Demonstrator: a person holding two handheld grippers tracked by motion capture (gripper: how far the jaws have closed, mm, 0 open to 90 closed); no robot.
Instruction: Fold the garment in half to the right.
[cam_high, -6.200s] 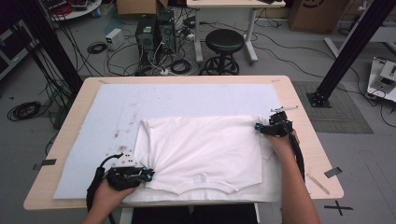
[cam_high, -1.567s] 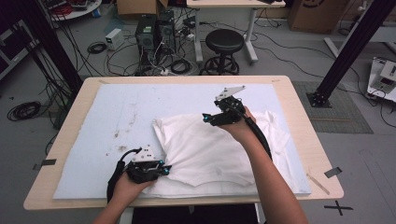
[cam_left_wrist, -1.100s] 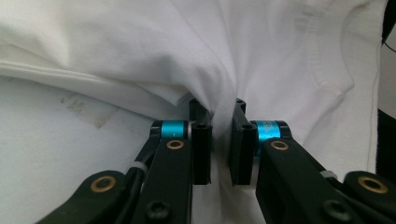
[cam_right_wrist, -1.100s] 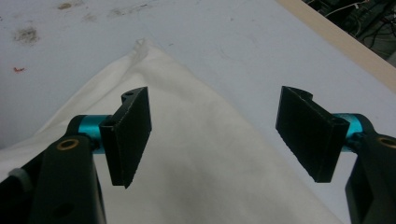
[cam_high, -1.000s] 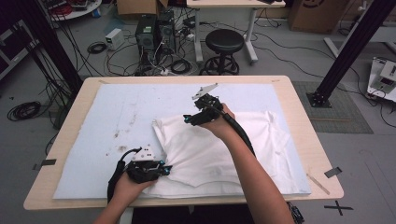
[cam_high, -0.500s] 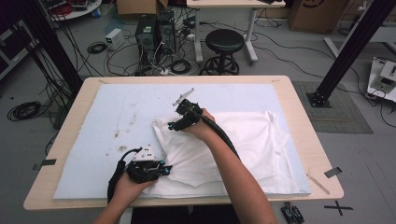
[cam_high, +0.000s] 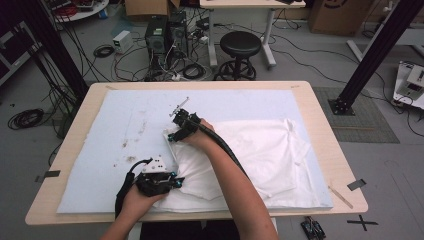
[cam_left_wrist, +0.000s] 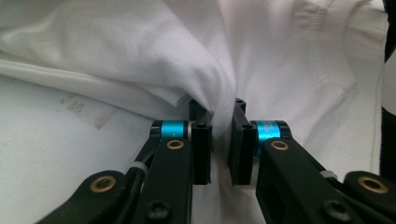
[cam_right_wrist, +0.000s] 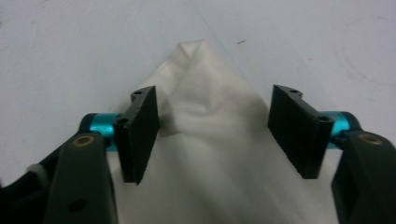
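Pinching a fold of the white shirt (cam_left_wrist: 261, 65) near the table's (cam_high: 320, 107) front edge, the left gripper (cam_left_wrist: 219, 149) has its jaws clamped on the cloth. The shirt (cam_high: 260, 150) lies partly folded on the pale mat (cam_high: 125, 115). The right gripper (cam_right_wrist: 215, 135), at the shirt's far left corner (cam_right_wrist: 196, 51), has jaws spread wide, just been closing, astride the cloth without pressing it.
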